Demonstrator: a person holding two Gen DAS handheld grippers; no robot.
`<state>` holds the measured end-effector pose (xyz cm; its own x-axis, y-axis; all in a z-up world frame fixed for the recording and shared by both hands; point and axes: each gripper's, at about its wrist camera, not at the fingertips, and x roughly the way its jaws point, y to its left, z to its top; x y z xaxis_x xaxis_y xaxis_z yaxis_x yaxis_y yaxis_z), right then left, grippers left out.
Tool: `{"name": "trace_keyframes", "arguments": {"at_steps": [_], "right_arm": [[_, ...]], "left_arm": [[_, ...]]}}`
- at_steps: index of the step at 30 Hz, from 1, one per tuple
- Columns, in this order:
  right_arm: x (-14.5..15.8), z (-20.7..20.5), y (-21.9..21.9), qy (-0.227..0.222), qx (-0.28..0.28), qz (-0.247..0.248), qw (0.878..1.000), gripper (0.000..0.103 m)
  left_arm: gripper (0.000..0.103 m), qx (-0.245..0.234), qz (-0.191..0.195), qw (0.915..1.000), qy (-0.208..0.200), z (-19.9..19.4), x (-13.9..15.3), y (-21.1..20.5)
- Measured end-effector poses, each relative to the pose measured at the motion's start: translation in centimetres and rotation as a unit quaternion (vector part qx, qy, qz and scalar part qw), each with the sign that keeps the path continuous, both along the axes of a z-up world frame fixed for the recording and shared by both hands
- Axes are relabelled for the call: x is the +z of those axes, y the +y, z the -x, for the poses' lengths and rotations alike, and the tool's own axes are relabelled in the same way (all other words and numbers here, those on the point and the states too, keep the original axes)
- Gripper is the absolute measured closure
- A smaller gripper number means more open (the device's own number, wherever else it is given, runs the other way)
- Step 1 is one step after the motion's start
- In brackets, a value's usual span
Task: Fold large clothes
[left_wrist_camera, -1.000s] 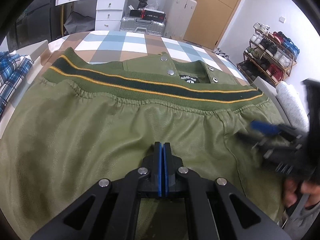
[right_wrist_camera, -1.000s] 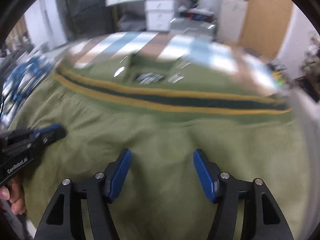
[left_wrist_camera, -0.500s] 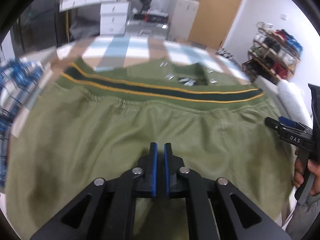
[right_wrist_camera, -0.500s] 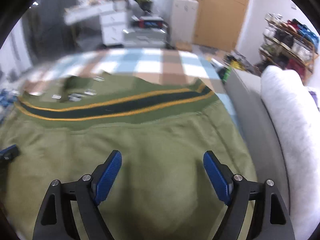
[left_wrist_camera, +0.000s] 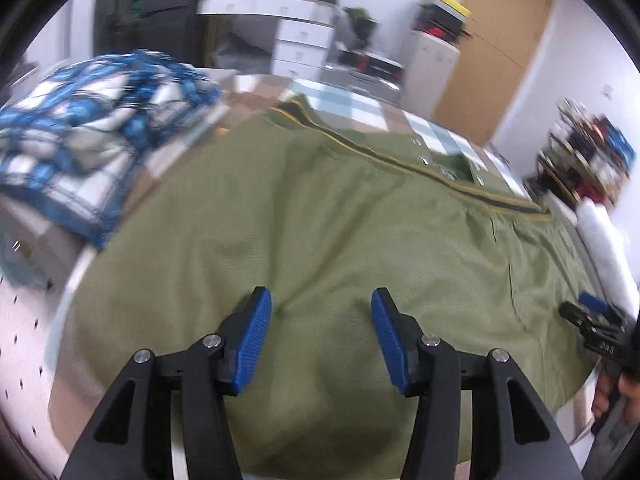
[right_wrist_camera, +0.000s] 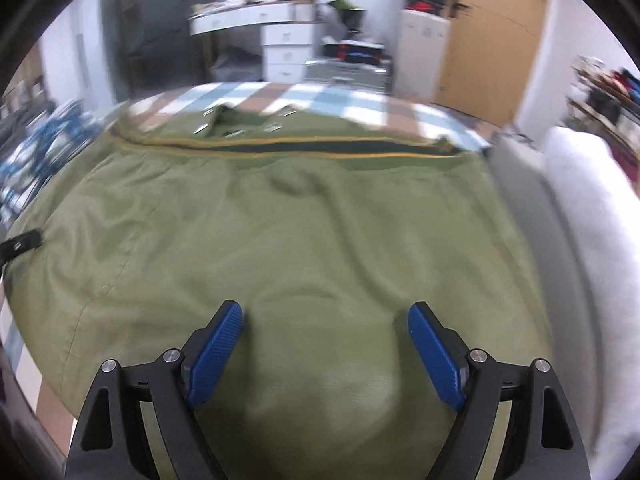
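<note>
Left wrist view takes in a blurred room: a blue and white plaid garment [left_wrist_camera: 76,140] heaped at the left edge of the checked tabletop [left_wrist_camera: 352,104], white drawers [left_wrist_camera: 298,46] and a wooden door [left_wrist_camera: 492,44] behind, a shoe rack [left_wrist_camera: 592,160] at the far right. An olive green jacket [left_wrist_camera: 320,220] lies spread flat over most of the tabletop, its dark ribbed band with yellow stripes [left_wrist_camera: 420,168] running along the far side. The left gripper [left_wrist_camera: 321,334] hangs over the jacket's near part, fingers apart with nothing between them, fabric showing through the gap. At the right edge the right gripper [left_wrist_camera: 596,328] sits just beside the jacket's border. Right wrist view shows the same jacket [right_wrist_camera: 300,240] from the other side, the striped band [right_wrist_camera: 320,150] across the far edge, and a white cushion [right_wrist_camera: 592,220] along the right. Its fingers [right_wrist_camera: 214,354] stand wide apart above the near cloth, gripping nothing; whether they touch the fabric is unclear.
</note>
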<state>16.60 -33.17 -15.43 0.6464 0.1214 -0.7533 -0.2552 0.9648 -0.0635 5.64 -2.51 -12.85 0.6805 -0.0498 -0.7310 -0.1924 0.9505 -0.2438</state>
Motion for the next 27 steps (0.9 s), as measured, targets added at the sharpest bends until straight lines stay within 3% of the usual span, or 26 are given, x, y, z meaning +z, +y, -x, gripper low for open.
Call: {"name": "trace_keyframes", "arguments": {"at_steps": [3,6,9,11,13,17,19,21,23,27], "right_arm": [[0.7,0.6,-2.4,-0.025,-0.027,0.000,0.999,0.018],[-0.4,-0.3,-5.9,0.003,-0.076,-0.024,0.997,0.018],[-0.5,-0.4,-7.9,0.016,-0.121,-0.008,0.992,0.019],[0.5,0.1,-7.5,0.008,-0.113,-0.012,0.993,0.018],[2.0,1.0,-5.7,-0.006,-0.069,-0.037,0.997,0.018],[2.5,2.2,0.0,-0.023,0.017,-0.033,0.999,0.018],[1.0,2.0,2.0,0.001,0.044,-0.027,0.999,0.018],[-1.1,1.9,3.4,0.004,0.059,0.016,0.998,0.017],[-1.7,2.2,3.6,-0.023,0.074,0.057,0.995,0.018],[-0.8,1.3,1.4,-0.005,0.029,0.034,0.999,0.017]], "left_arm": [[0.056,-0.002,-0.014,0.9999,0.002,0.2,-0.5,0.0],[0.056,0.007,-0.017,0.9998,-0.004,0.7,-1.2,-0.4],[0.056,0.022,-0.036,0.9991,-0.003,1.2,-0.6,-1.4],[0.056,0.004,-0.015,0.9999,-0.008,1.4,0.1,-2.2],[0.056,-0.035,0.003,0.9991,-0.024,1.6,0.9,-3.8],[0.045,-0.105,-0.038,0.9936,-0.016,0.3,-0.1,-8.2],[0.044,-0.108,-0.084,0.9906,-0.010,-0.2,-1.0,-9.4],[0.043,-0.115,-0.113,0.9869,-0.009,0.1,-1.0,-9.9],[0.043,-0.115,-0.102,0.9881,-0.013,1.1,-0.2,-9.2],[0.043,-0.046,-0.050,0.9974,-0.025,3.5,0.9,-4.5]]}}
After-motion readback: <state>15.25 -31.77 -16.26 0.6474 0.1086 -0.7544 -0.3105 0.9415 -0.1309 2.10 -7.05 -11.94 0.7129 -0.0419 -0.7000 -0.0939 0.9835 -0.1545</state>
